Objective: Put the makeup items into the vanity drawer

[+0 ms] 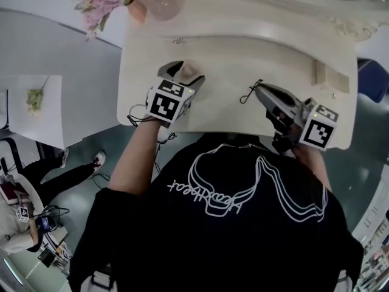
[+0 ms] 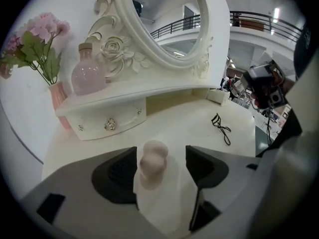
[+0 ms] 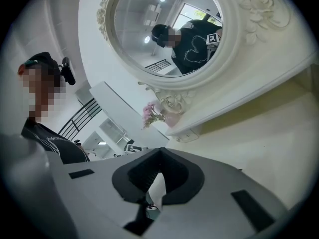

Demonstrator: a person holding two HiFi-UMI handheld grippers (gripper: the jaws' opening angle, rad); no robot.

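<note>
A pale pink gourd-shaped makeup sponge stands upright on the cream vanity top, between the jaws of my left gripper. The jaws are open and there is a gap on each side of the sponge. In the head view the left gripper is at the table's left middle. A black eyelash curler lies mid-table, just off the tip of my right gripper, which is shut and empty. A small drawer with a metal knob under the shelf is closed.
On the shelf stand pink flowers in a vase and a round pink bottle beside the oval mirror. A small cream box-like part sits at the table's right. A white side table and a seated person are at the left.
</note>
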